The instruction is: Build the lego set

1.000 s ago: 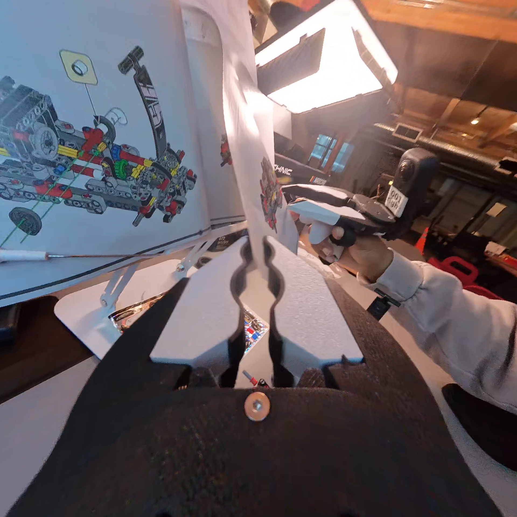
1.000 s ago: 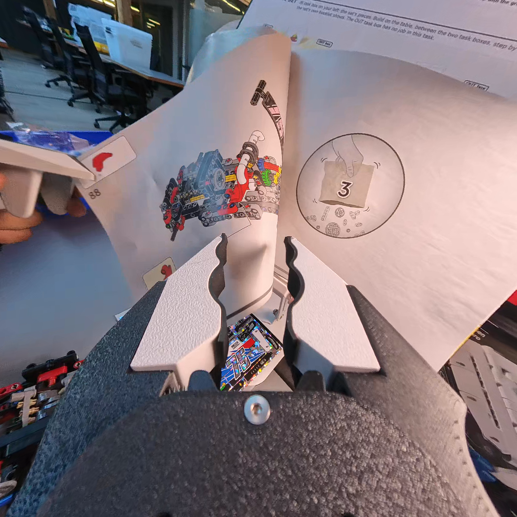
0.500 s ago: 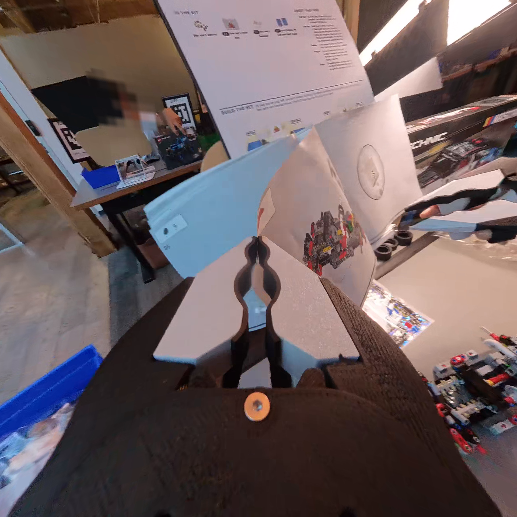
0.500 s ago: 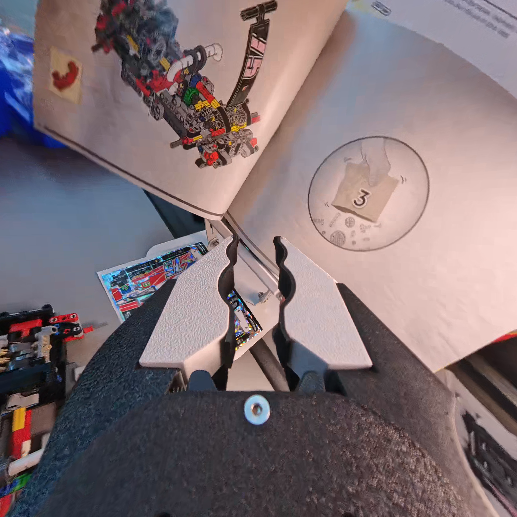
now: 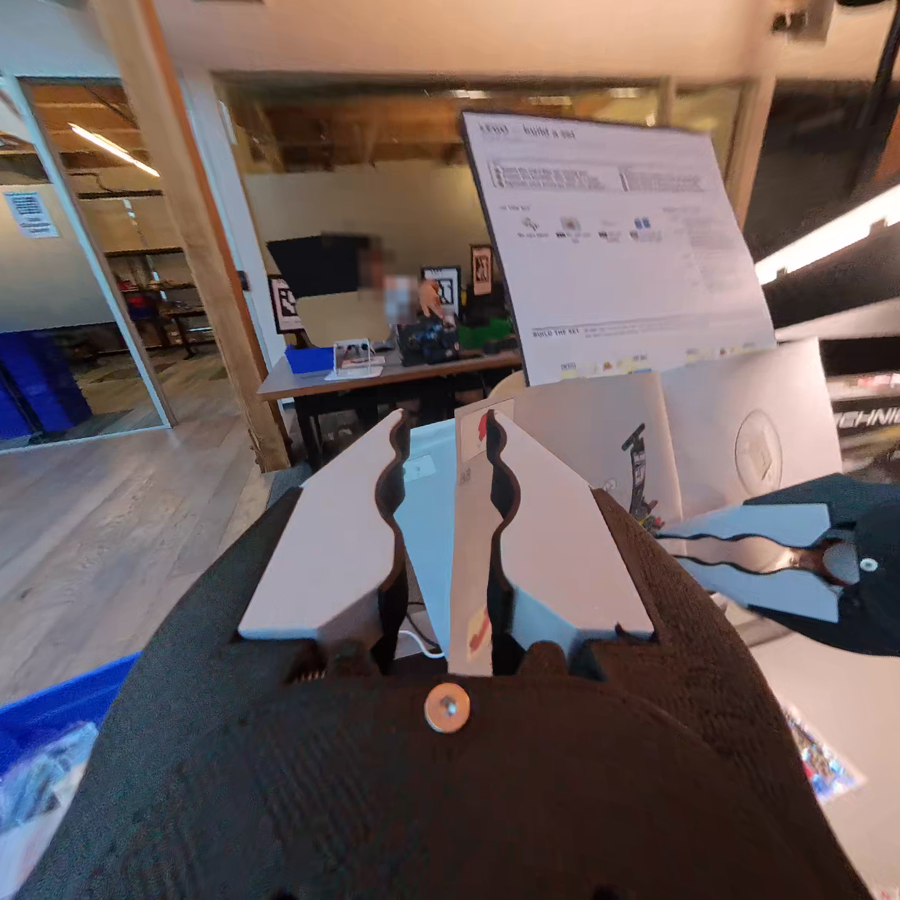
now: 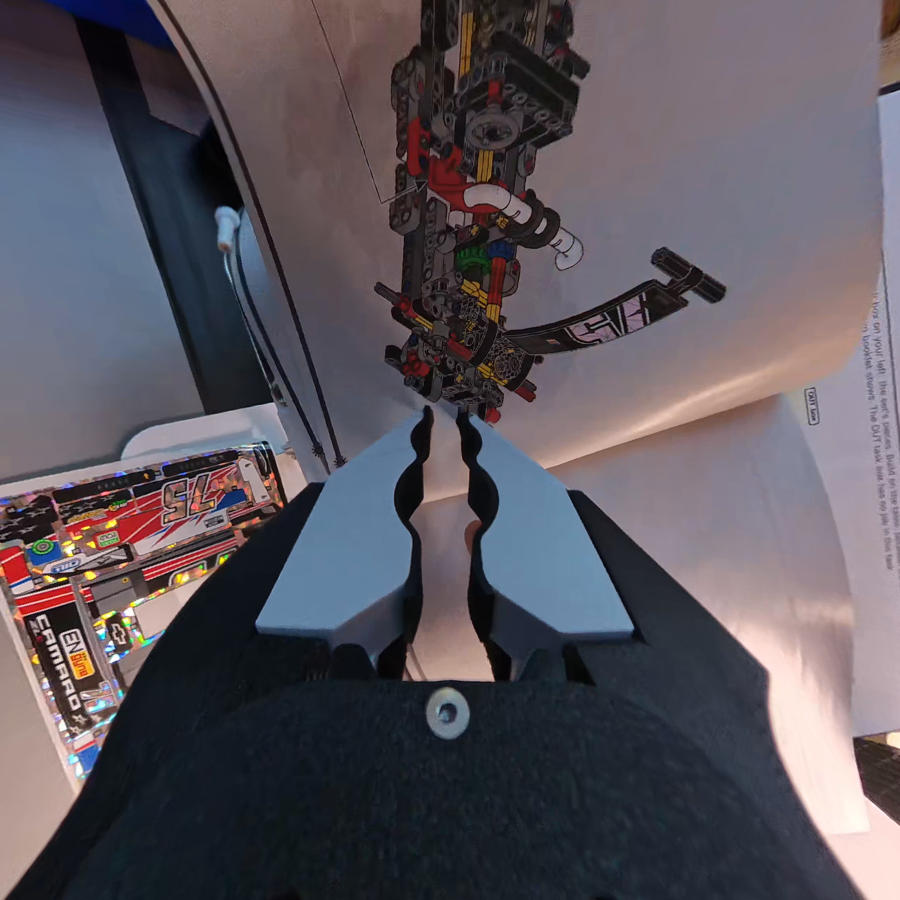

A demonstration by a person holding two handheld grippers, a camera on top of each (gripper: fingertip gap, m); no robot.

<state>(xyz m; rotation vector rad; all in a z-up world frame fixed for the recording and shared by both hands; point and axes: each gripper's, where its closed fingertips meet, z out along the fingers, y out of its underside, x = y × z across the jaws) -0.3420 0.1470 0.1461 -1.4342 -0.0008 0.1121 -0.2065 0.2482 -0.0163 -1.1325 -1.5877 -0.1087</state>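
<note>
While the left gripper (image 5: 445, 433) stood spread around a booklet (image 5: 574, 453) page edge and the right gripper (image 6: 443, 419), nearly pressed together, neared the page, building was paused; a sticker sheet (image 6: 121, 550) lay unused at left.

The right gripper (image 6: 442, 414), jaws slightly parted, points at the booklet page (image 6: 633, 146) (sticker sheet (image 6: 121, 550) left).
</note>
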